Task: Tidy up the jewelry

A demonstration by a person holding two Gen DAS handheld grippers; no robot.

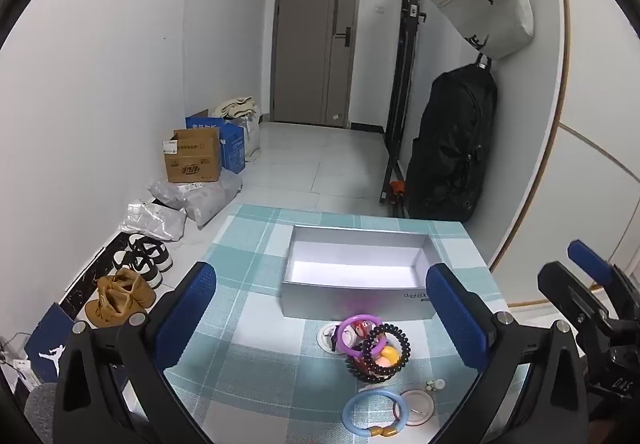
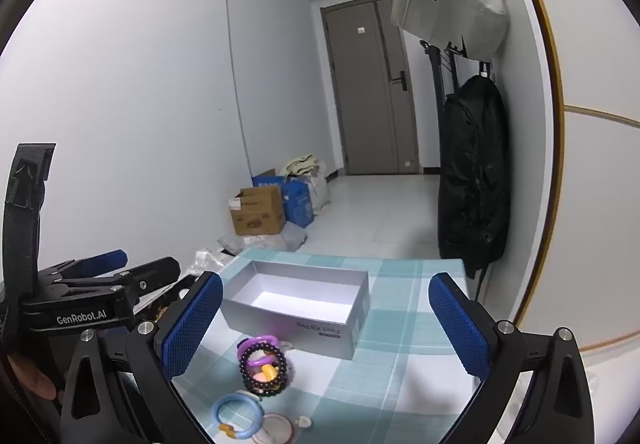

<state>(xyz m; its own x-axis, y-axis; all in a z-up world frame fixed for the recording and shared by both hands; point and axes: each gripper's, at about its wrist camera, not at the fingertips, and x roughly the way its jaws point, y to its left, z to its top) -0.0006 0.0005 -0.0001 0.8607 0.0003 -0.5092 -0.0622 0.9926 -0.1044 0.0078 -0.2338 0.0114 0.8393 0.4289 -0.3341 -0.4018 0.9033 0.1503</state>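
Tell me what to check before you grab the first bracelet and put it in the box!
1. Silver box open and empty: ok, no lid on it, white floor bare.
2. Left gripper open: ok, nothing between its blue pads.
3. Right gripper open: ok, nothing held.
4. Blue ring bracelet free to lift: ok, it lies apart from the pile, though it overlaps a clear disc.
5. Black bead bracelet free to lift: not ok, it is tangled with the purple ring.
6. Small earrings easy to pinch: cannot tell, too tiny.
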